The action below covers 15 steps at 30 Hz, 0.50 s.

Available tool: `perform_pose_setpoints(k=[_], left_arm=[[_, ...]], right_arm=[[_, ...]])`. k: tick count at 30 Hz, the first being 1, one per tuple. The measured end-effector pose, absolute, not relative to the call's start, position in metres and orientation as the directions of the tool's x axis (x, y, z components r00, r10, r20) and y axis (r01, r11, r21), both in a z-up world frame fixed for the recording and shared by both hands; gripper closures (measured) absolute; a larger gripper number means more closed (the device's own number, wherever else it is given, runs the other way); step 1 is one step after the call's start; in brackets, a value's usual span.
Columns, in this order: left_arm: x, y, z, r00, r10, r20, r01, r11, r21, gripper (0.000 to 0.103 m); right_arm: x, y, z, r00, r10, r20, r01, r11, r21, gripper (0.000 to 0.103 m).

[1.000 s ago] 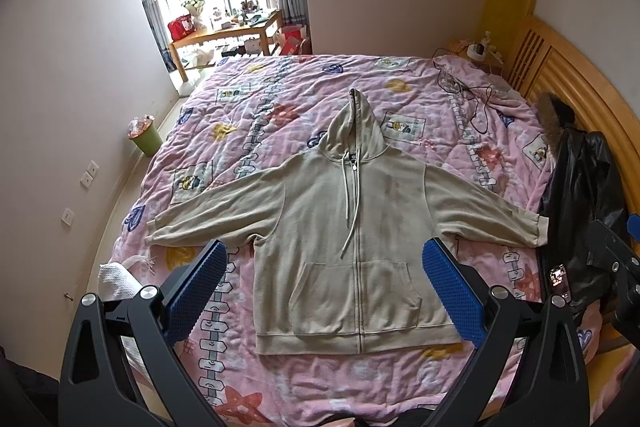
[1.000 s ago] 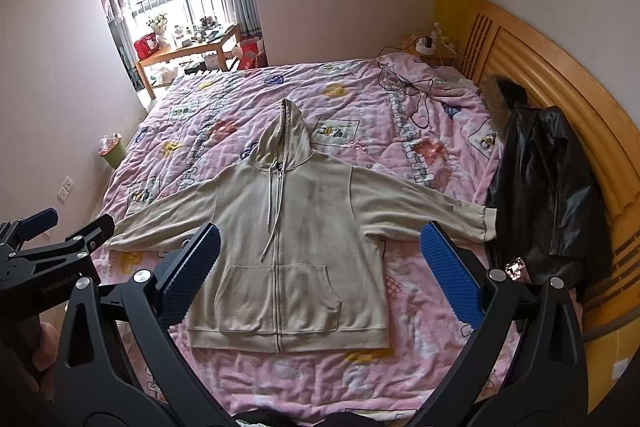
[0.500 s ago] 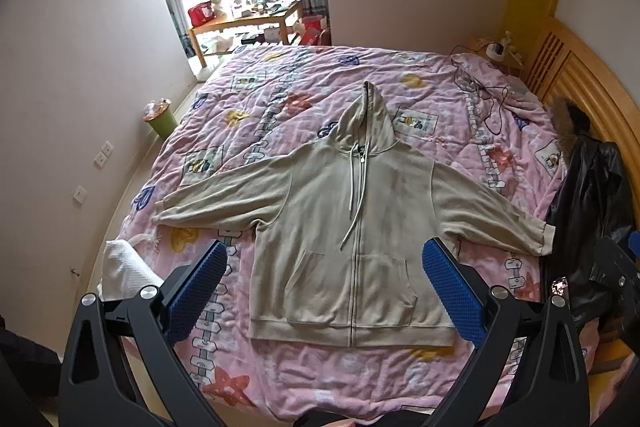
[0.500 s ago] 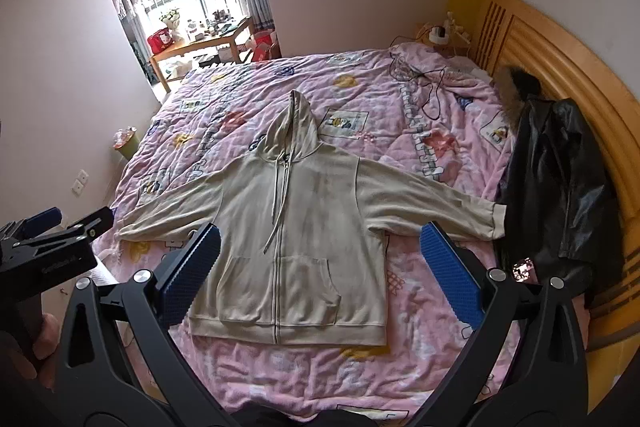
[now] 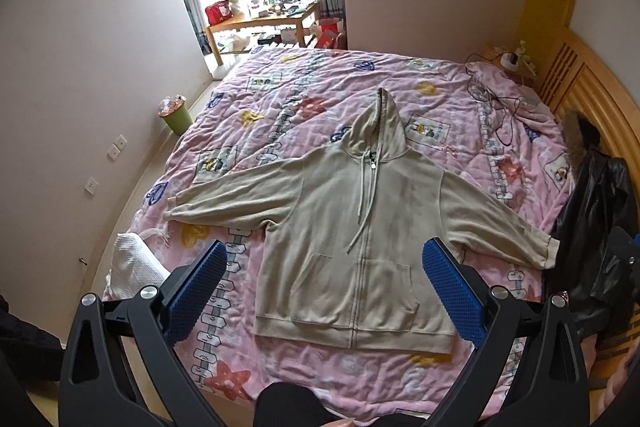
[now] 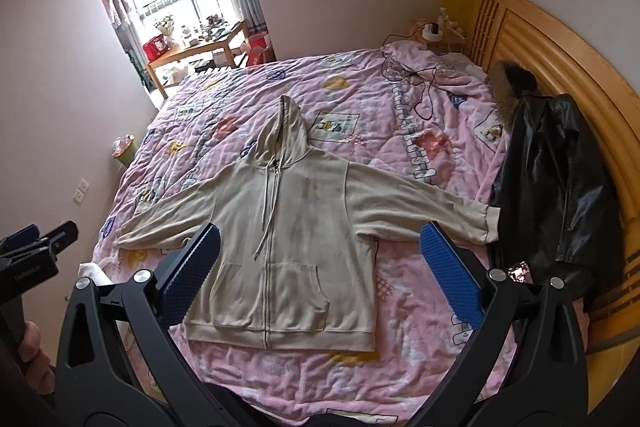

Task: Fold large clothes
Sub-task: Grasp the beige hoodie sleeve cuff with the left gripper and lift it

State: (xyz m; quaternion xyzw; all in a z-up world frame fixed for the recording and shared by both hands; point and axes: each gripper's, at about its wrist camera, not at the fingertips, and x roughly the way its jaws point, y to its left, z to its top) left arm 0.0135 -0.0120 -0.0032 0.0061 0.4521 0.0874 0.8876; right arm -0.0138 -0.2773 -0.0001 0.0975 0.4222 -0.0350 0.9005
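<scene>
black jacket (image 6: 556, 195) beside hoodie (image 6: 296, 235) sleeve

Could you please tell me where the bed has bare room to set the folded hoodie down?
Free: the pink quilt between the beige zip hoodie's hood and the window-side edge.

Crowded: the black leather jacket by the right sleeve, black cables near the wooden headboard.

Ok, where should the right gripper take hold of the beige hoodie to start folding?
Probably the cuff of the beige hoodie, approached from above: that sleeve lies flat and outstretched, cuff beside the black jacket. The right gripper is open.
</scene>
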Motion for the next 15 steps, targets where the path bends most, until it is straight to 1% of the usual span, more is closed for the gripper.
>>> perform_pose_setpoints(k=[6,11,15], left_arm=[[0.049,0.025,-0.017,0.56,0.152,-0.814,-0.175,0.982,0.063,0.008],[0.095,0.085,-0.053,0.527,0.148,-0.837,-0.224,0.974,0.031,0.008],[0.136,0.143,-0.086,0.488,0.156,-0.859,-0.284,0.959,0.013,0.008]], right_arm=[[0.008,-0.274,0.001,0.642,-0.043,-0.765,0.194,0.975,0.108,0.006],[0.03,-0.264,-0.001,0.634,-0.137,-0.761,0.277,0.959,0.058,0.006],[0.063,-0.243,-0.013,0.615,-0.166,-0.771,0.321,0.946,0.053,0.006]])
